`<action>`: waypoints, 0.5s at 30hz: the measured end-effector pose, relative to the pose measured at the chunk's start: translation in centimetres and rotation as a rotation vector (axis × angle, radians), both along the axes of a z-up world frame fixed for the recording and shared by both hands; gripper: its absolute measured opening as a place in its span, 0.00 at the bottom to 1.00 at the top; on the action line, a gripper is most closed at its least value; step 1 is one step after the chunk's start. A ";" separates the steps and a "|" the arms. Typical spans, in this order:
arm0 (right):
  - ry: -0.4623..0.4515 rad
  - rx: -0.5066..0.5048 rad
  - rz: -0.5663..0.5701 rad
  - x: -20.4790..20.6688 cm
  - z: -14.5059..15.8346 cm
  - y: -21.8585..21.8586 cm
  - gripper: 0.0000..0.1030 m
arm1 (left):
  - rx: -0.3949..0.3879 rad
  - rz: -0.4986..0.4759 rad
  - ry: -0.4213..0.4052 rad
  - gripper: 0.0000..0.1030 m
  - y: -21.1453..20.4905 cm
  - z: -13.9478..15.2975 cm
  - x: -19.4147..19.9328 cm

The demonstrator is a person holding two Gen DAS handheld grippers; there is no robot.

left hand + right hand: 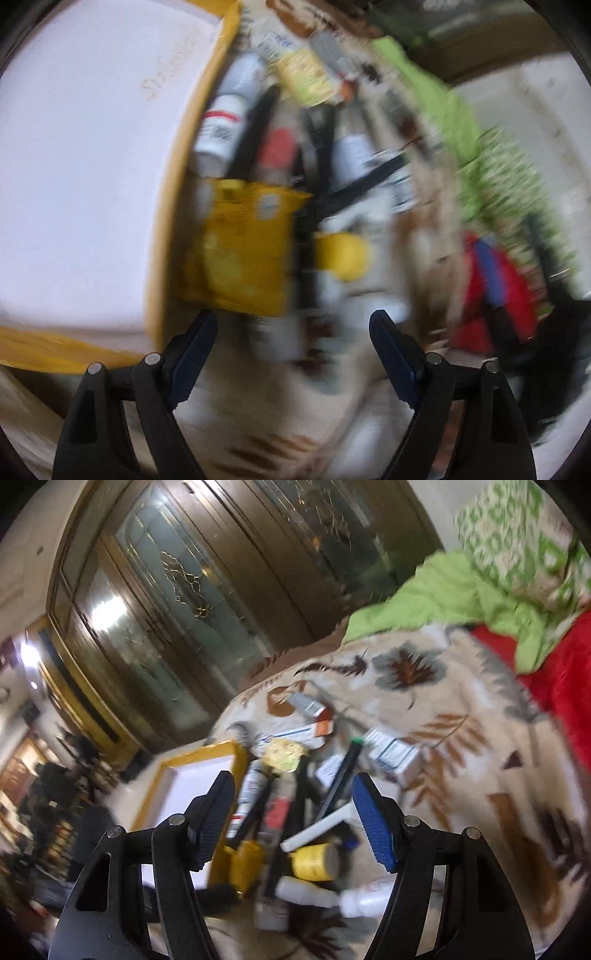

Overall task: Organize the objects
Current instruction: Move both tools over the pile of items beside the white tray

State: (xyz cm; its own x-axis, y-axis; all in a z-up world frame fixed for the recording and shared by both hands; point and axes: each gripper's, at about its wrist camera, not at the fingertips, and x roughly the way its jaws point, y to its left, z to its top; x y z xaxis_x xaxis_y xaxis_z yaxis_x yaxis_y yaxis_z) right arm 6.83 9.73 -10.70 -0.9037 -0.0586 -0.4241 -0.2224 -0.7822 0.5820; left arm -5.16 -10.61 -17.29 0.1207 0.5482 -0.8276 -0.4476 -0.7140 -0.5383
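— Presently, what do we record of the grippers?

— We find the left gripper (291, 332) and the right gripper (293, 805) both with jaws spread wide and holding nothing; both hang above the pile (295, 812) on the blanket (461, 738).

— And the pile?

— It lies just beside the tray (74, 147), outside its yellow rim; we note a yellow pouch (243, 254), a white bottle (221, 129), black pens crossed over one another, small boxes; the tray's white floor is bare where we see it.

— Risks?

— We judge three; both views are blurred, so aim may suffer; overlapping items invite a double pick or a snag; round bottles may roll on soft cloth if nudged.
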 end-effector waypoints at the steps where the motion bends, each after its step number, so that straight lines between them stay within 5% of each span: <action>1: -0.007 -0.035 0.004 -0.3 -0.3 0.2 0.65 | 0.002 -0.016 0.029 0.80 0.0 0.2 0.1; 6: -0.117 0.001 0.052 -0.5 -1.2 -0.6 0.65 | -0.059 -0.062 0.265 0.78 -1.2 2.7 0.8; 10: -0.275 0.016 0.070 0.7 -2.6 -1.8 0.65 | -0.013 -0.056 0.269 0.78 -2.5 3.7 0.8; 15: -0.431 -0.151 -0.041 3.9 -5.3 -1.7 0.65 | 0.058 -0.029 0.275 0.78 -2.5 5.6 0.5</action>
State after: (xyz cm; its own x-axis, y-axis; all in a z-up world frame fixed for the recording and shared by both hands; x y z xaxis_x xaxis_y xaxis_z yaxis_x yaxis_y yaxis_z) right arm 10.78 8.04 -16.01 -0.6495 -0.1166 -0.7514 -0.4983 -0.6811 0.5365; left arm -4.63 -13.14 -11.73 -0.0880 0.5950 -0.7989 -0.6021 -0.6707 -0.4331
